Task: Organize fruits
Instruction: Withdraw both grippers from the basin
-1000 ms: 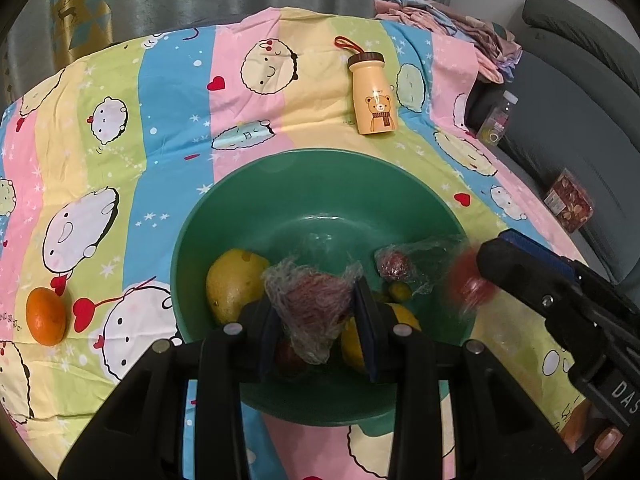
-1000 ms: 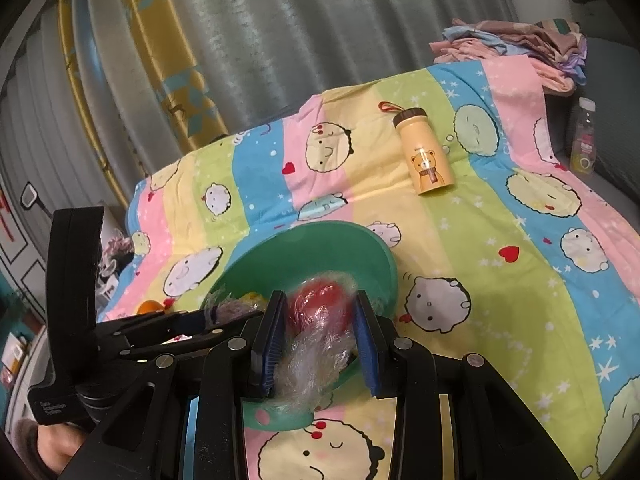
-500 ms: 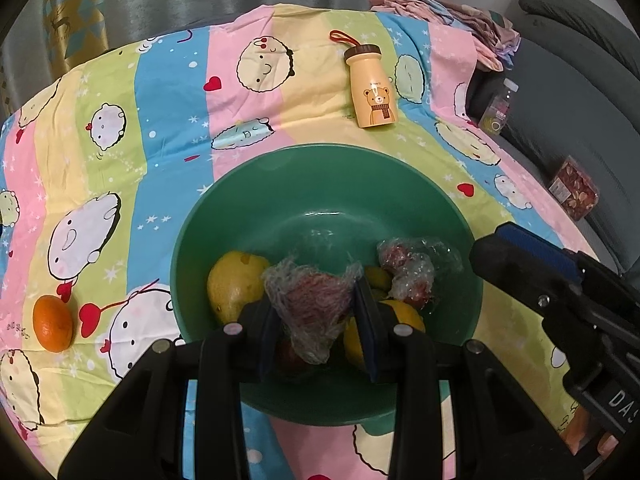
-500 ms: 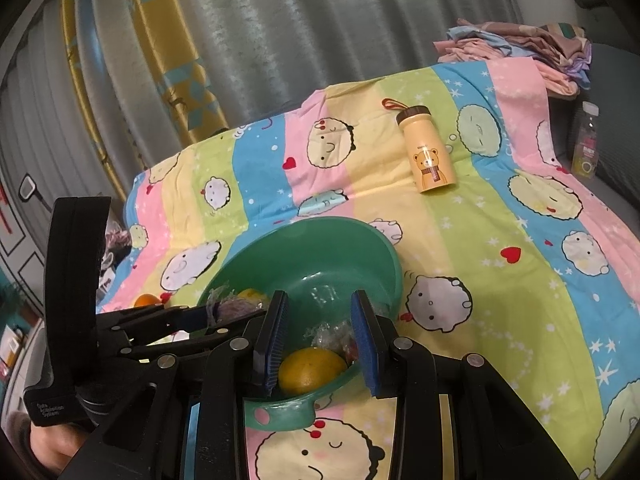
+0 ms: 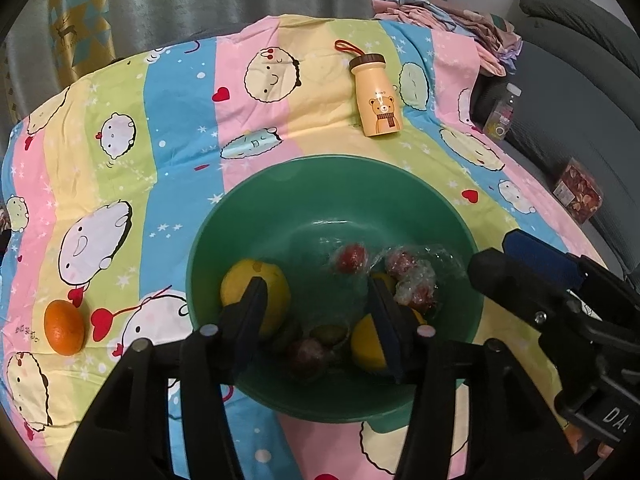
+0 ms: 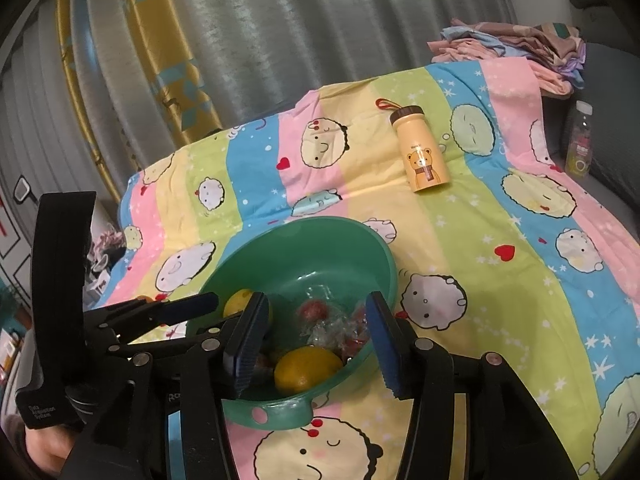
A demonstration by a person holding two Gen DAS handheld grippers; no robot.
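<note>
A green bowl (image 5: 320, 184) sits on the striped cartoon cloth and shows in the right wrist view (image 6: 304, 236) too. It holds yellow citrus fruits (image 5: 276, 288) (image 6: 308, 368), red fruits in clear plastic wrap (image 5: 408, 276) (image 6: 332, 324), a wrapped dark-red fruit (image 5: 308, 354) and a small green fruit. My left gripper (image 5: 316, 312) is open and empty over the bowl's near side. My right gripper (image 6: 316, 332) is open and empty above the bowl's near rim. An orange (image 5: 64, 327) lies on the cloth left of the bowl.
A yellow bear bottle (image 5: 376, 96) (image 6: 420, 152) lies on the cloth behind the bowl. Folded clothes (image 6: 512, 48) are piled at the far right. A clear bottle (image 6: 578, 140) and a printed packet (image 5: 578, 196) rest by the grey sofa on the right.
Both grippers opened: the right dropped its wrapped red fruit into the bowl, then the left released its wrapped dark-red fruit, which now lies in the bowl.
</note>
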